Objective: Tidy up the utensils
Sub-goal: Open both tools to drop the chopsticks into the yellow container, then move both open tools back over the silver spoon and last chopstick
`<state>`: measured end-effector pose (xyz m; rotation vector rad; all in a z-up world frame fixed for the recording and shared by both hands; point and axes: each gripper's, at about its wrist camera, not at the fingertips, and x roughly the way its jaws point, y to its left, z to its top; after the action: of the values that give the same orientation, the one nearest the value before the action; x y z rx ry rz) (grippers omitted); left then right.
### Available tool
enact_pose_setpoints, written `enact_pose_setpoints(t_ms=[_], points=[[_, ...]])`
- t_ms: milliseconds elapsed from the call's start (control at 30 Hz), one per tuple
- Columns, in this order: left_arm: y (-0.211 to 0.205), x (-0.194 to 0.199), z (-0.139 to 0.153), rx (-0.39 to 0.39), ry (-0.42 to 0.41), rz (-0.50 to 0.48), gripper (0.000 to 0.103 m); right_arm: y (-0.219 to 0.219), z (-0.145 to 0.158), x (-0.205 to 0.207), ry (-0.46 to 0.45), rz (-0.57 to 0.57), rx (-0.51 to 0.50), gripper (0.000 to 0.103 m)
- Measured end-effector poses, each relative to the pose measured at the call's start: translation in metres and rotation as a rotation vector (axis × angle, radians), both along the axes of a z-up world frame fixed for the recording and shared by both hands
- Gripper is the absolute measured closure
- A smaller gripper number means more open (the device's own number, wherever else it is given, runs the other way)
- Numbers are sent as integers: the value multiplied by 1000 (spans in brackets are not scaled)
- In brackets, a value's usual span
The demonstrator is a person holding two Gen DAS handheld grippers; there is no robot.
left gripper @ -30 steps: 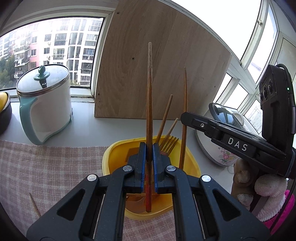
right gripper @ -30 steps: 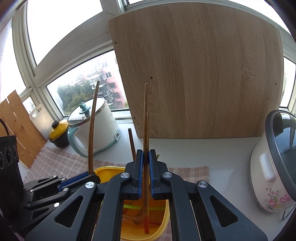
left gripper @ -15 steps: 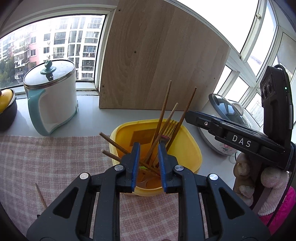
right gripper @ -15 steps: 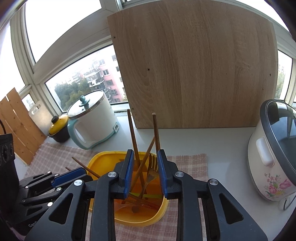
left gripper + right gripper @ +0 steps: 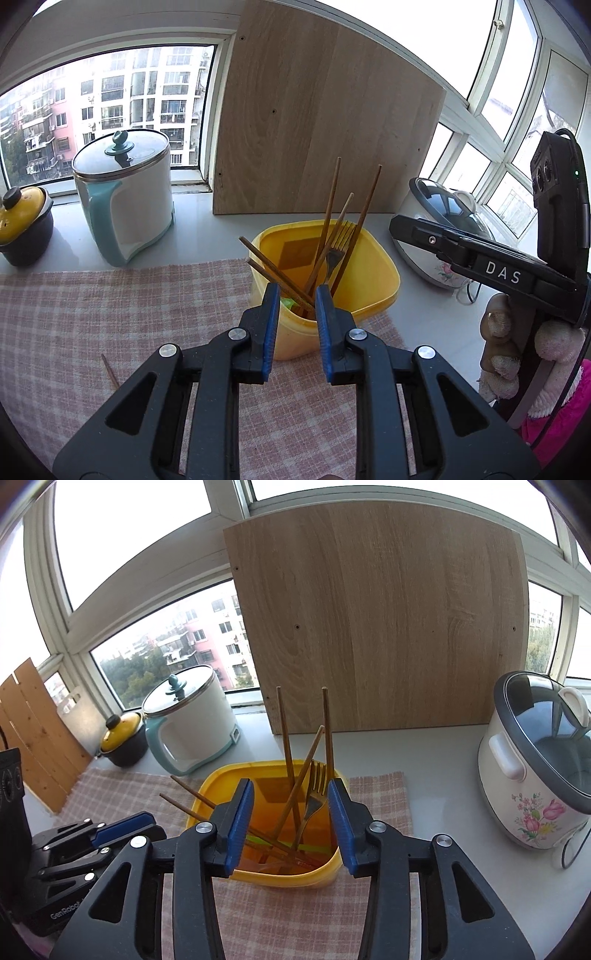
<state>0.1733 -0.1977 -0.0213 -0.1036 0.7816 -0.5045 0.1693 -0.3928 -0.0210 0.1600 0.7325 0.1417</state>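
The yellow tub sits on the checked pink cloth on the desk, and it's got a bunch of brown chopsticks standing in it at all angles plus a gold fork with its prongs up; a couple of the sticks lean out over the left rim, and there's something green lying at the bottom. One loose stick lies on the cloth off to the left, apart from the tub. The left tongs hang right above the near edge of the tub, spread a moderate gap with nothing gripped. The right tongs are spread wider, also holding nothing, with the tub straight ahead between the two blue pads. Behind the tub a big wooden board leans upright against the window. To the left there's a white pot with a teal handle and glass lid, and past it a small dark pot with a yellow lid. On the right stands a white rice cooker with flowers on it, well clear of the tub. Some wooden slats lean at the far left.
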Motion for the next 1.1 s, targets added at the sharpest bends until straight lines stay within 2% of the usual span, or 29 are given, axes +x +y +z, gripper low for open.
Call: enact_pose_setpoints(t_ms=[200,300,433,600,833,1100], points=[[26,-15,5,22,-18,10,84,20,6,-16,-21,6,-27,46],[43,-19,5,39,-21,23,74,29,10,-24,-41,13,-32,31],[71,-23,1,56,-6,50,74,42,11,-32,-55,34,-35,23],[115,-25,-13,88,33,110,74,62,8,-39,-74,86,-61,21],[173,-28,-46,118,128,200,74,95,-4,-38,-54,194,-79,20],[204,-33,-97,80,261,215,74,139,-26,-24,35,333,-78,20]])
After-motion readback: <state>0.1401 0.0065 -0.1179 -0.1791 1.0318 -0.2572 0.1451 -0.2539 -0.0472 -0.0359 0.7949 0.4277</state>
